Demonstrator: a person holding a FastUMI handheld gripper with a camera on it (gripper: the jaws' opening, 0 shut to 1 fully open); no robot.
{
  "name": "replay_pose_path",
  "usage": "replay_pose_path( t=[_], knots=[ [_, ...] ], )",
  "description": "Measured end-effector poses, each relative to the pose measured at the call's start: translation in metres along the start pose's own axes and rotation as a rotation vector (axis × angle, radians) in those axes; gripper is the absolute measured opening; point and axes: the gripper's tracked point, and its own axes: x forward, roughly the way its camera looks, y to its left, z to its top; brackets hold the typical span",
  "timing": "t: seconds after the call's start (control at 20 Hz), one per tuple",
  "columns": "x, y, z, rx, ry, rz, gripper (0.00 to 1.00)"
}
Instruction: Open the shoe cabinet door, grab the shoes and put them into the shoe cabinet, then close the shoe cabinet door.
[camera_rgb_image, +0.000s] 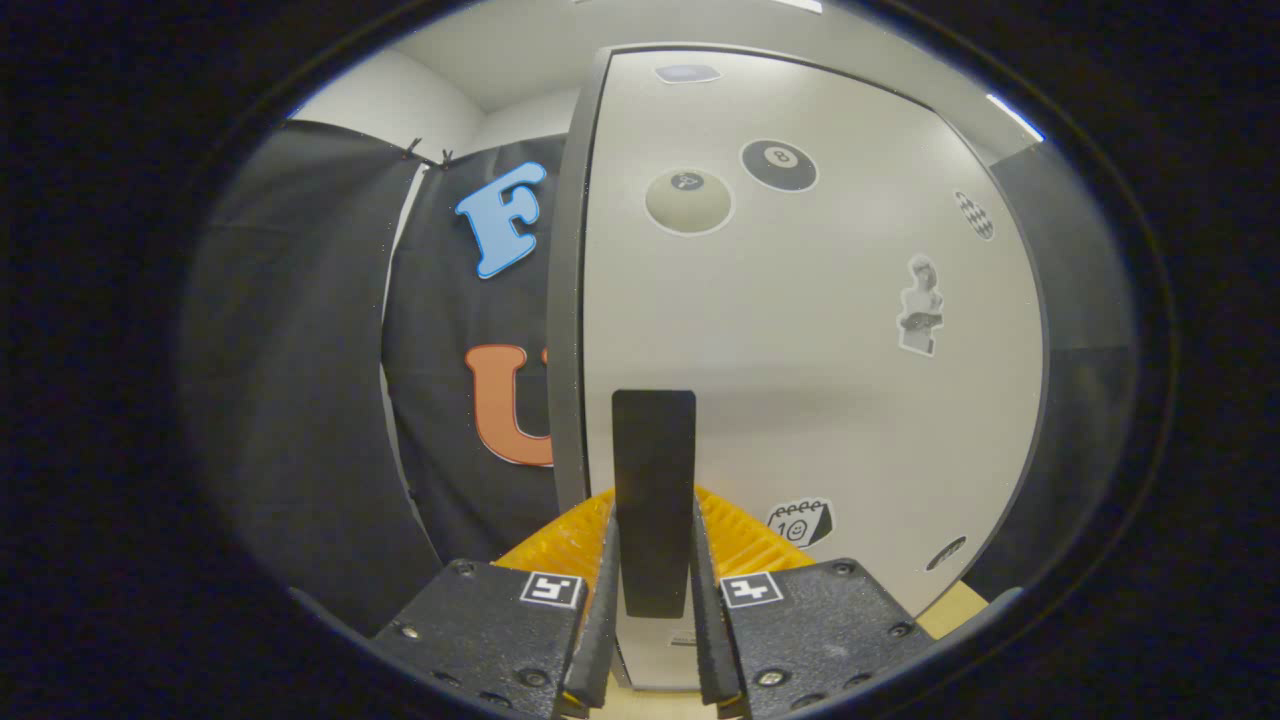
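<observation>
My gripper (655, 590) is closed on the door handle (654, 480). I see the cabinet door (820, 400) right ahead, stickers on it.

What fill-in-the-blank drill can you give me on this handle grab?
1. The gripper has its fingers on either side of the door's black ____.
2. The handle stands ____, not sideways.
3. The cabinet door carries a sticker of a black ____ ball.

Missing words: handle; upright; eight

Tool (655, 560) fingers clamped on handle (654, 480)
</observation>
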Motion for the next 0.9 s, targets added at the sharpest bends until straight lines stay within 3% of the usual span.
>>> replay_pose_path(
  t=[0.25, 0.45, 0.9],
  knots=[
    [-0.005, -0.001, -0.003, 0.072, 0.084, 0.019, 0.31],
    [-0.021, 0.000, -0.004, 0.085, 0.129, 0.082, 0.29],
    [-0.069, -0.010, -0.005, 0.109, 0.115, 0.198, 0.29]
  ],
)
